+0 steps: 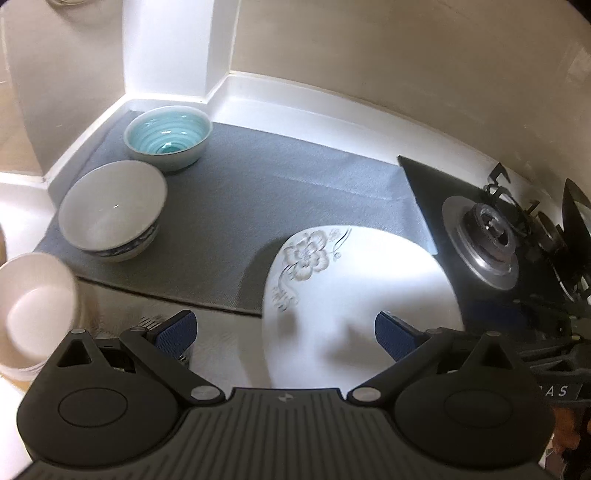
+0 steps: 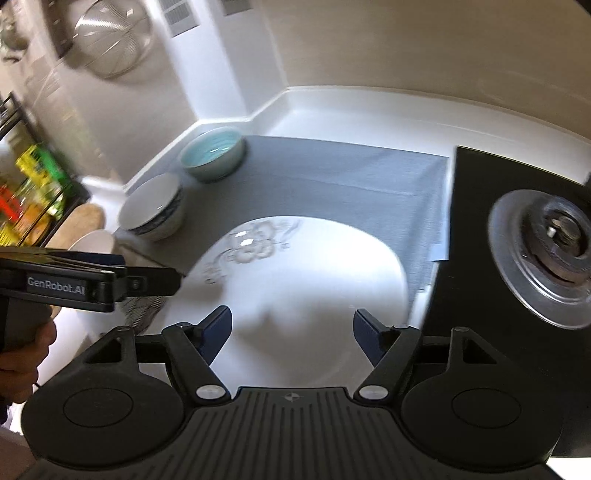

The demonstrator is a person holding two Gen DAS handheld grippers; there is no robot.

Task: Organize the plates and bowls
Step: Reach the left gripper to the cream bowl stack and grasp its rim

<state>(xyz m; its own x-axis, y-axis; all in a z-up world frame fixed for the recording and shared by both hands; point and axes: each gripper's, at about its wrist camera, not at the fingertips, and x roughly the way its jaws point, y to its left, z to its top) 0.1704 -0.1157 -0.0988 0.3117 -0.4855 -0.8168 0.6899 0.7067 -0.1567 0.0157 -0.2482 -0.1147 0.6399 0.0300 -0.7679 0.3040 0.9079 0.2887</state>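
Observation:
A white plate with a grey flower print lies at the near edge of a grey mat. A teal-glazed bowl stands at the mat's far left corner. A white bowl with a blue pattern stands in front of it, tilted. A plain white bowl sits off the mat at the left. My left gripper is open above the plate's left edge. My right gripper is open above the plate. The left gripper's body shows at the right wrist view's left.
A black gas hob with a burner adjoins the mat on the right. White walls and a raised counter rim enclose the back. A metal sieve hangs on the wall, and a shelf of packets stands at far left.

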